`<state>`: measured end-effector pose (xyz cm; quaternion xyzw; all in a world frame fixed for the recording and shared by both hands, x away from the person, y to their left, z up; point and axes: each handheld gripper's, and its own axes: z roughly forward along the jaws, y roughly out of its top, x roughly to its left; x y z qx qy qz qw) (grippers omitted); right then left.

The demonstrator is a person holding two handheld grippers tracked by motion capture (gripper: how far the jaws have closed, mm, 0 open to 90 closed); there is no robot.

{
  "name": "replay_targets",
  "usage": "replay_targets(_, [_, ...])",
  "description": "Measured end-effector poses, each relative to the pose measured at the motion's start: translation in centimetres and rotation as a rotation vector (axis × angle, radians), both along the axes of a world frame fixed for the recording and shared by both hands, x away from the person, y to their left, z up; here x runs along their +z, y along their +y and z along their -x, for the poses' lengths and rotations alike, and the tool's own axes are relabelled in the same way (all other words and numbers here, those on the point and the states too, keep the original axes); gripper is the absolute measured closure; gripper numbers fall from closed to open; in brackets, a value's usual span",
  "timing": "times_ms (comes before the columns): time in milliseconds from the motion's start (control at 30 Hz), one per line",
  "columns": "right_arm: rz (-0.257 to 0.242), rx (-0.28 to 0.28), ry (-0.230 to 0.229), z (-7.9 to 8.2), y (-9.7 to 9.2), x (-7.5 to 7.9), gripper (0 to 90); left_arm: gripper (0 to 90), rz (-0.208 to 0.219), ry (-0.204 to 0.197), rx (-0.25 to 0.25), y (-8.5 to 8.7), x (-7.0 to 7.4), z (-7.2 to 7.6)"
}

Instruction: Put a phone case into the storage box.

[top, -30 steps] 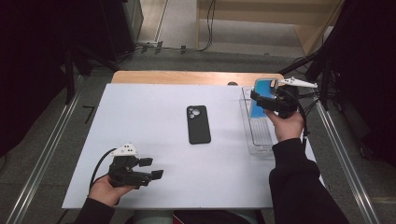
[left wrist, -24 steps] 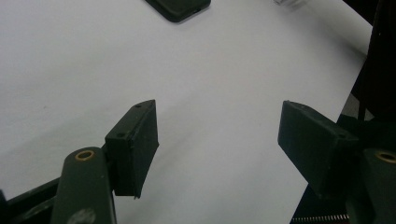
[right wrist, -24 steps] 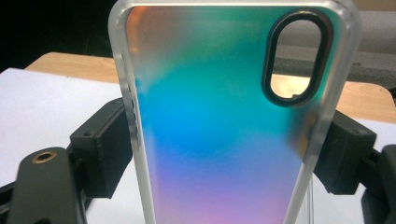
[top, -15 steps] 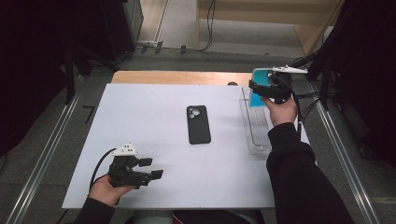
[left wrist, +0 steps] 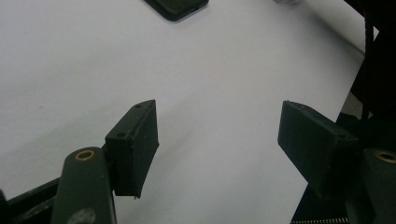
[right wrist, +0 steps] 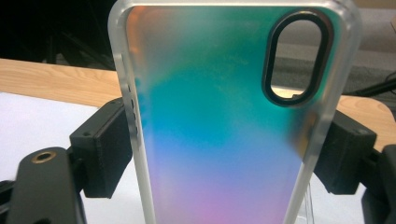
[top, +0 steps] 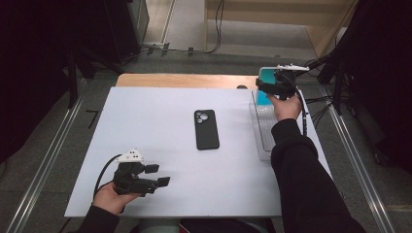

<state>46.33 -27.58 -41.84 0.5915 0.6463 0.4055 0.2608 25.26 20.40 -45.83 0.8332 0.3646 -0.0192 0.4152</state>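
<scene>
My right gripper (top: 268,83) is shut on an iridescent teal-to-pink phone case (right wrist: 224,121) with a frosted rim and an oval camera cut-out; its black pads (right wrist: 105,147) press both long edges. In the high view the phone case (top: 265,75) stands above the far end of the clear tray (top: 262,141). A black phone case (top: 206,129) lies flat at the middle of the white table, and its corner (left wrist: 176,7) shows in the left gripper view. My left gripper (top: 158,175) rests near the table's front left, open, with bare table between its pads (left wrist: 135,144).
The clear tray runs along the table's right side, under my right forearm. A wooden strip (top: 184,80) borders the far edge. Metal rails (top: 46,160) flank both sides, and cables (top: 316,104) trail at the far right. Dark equipment stands at the back left.
My right gripper has carried the iridescent case away from me and a little leftward, from over the tray toward the table's far right corner. The left gripper has stayed put.
</scene>
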Motion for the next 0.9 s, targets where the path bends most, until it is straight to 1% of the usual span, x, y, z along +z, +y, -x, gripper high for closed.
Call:
replay_targets(100, [0.01,-0.009,0.016,-0.7,0.1,-0.8,15.9,29.1,0.001,0.004,-0.001,0.0,-0.1,0.0])
replay_targets(167, [0.03,-0.019,0.032,-1.1,0.2,-1.4,15.8,29.1,0.001,0.004,-0.002,0.0,-0.1,0.0])
replay_targets(233, [0.035,-0.023,0.038,-1.4,0.2,-1.9,15.8,29.1,0.001,0.005,-0.003,0.0,-0.1,0.0])
replay_targets(433, [0.022,-0.03,0.046,-2.2,0.3,-3.2,15.6,29.1,0.003,0.005,-0.002,0.0,-0.2,0.0])
replay_targets(667, [0.05,-0.058,0.058,-2.7,0.1,-4.1,15.6,29.1,0.002,0.006,0.0,0.0,-0.2,0.0])
replay_targets(767, [0.03,-0.058,0.047,-2.8,0.0,-4.2,15.6,29.1,0.001,0.006,0.0,0.0,-0.2,0.0])
replay_targets(900, [0.023,-0.065,0.024,-2.8,-0.2,-4.1,15.5,29.1,0.001,0.004,0.0,0.0,-0.2,0.0])
